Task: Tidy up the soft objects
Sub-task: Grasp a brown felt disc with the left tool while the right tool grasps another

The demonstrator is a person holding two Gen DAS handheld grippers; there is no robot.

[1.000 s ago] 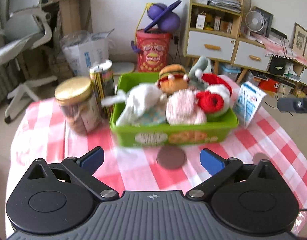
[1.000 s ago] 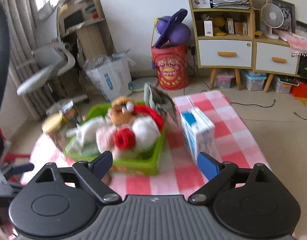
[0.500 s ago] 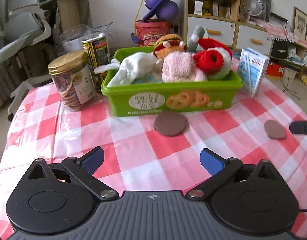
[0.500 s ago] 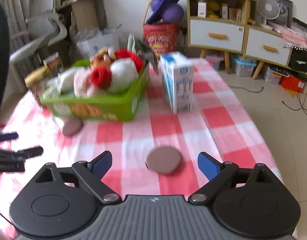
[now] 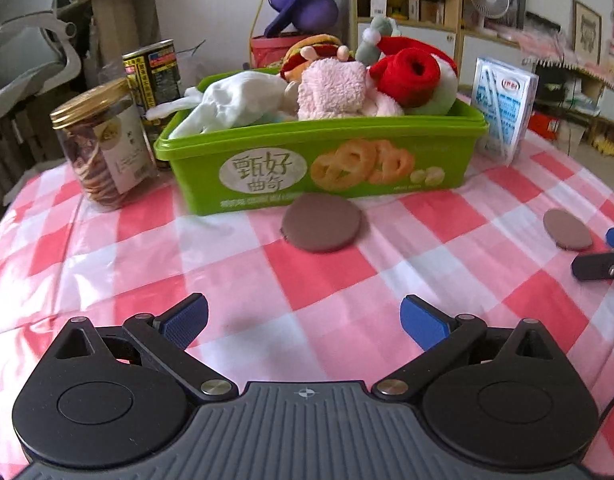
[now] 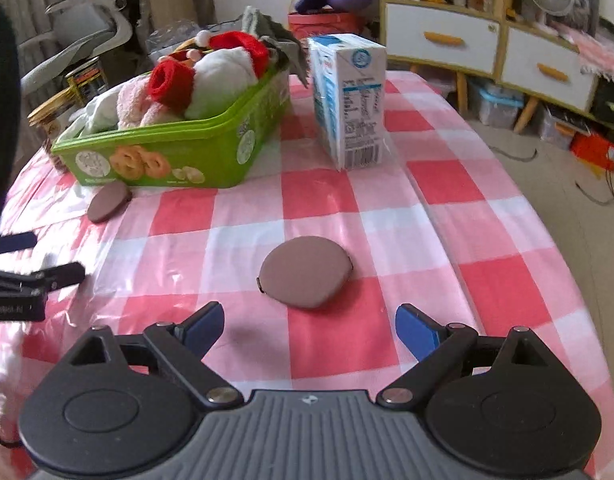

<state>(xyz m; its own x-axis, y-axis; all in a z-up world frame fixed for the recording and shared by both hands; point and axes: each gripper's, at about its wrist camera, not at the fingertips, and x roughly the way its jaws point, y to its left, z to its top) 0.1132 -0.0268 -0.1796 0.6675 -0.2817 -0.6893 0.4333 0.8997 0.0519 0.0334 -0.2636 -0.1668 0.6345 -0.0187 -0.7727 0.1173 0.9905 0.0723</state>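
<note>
A green plastic box stands on the red-checked table, piled with soft toys: a white cloth, a pink plush, a red-and-white plush and a burger plush. The box also shows in the right wrist view. My left gripper is open and empty, low over the table in front of the box. My right gripper is open and empty, just short of a brown round pad.
A second brown round pad lies in front of the box. A cookie jar and a tin can stand left of the box, a milk carton right of it. The table's right edge drops to the floor.
Both grippers have dropped low and pulled back from the box toward the table's near side. The brown pads have come into close view. Both stay open and empty.
</note>
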